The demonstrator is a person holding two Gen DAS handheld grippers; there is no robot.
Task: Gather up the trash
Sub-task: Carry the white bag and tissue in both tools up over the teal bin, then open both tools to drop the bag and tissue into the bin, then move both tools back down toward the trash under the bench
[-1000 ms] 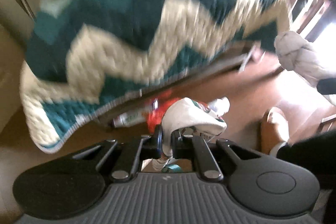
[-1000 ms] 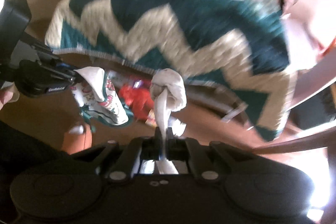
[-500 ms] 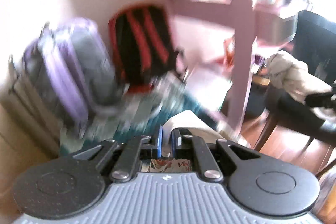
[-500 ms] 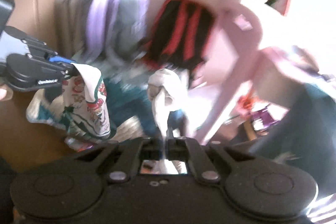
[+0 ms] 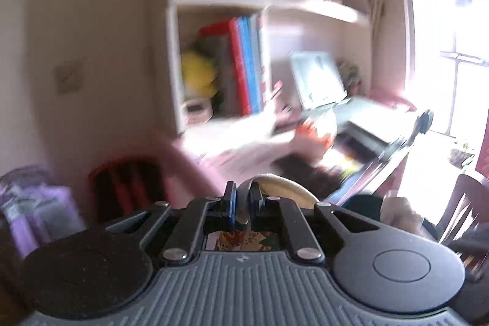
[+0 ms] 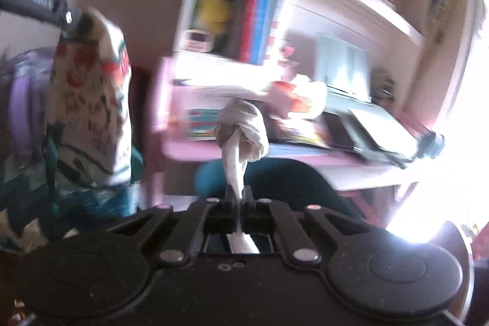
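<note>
My left gripper [image 5: 243, 197] is shut on a printed white bag with red and green marks; only its pale edge [image 5: 284, 185] shows past the fingers. In the right wrist view that same bag [image 6: 91, 112] hangs from the left gripper [image 6: 68, 19] at upper left. My right gripper [image 6: 237, 193] is shut on a knotted, crumpled white tissue wad [image 6: 241, 127] that sticks up in front of the fingers. Both grippers are raised at desk height.
A pink desk [image 6: 305, 155] with papers, books and a laptop lies ahead, under a white bookshelf [image 5: 259, 2]. A dark chair back [image 6: 290, 182] stands before the desk. Purple and red-black backpacks [image 5: 128, 188] sit at left. A bright window [image 5: 458, 81] is at right.
Both grippers rose from the floor and blanket to face the desk and bookshelf, and each kept hold of its item. The views are blurred by motion.
</note>
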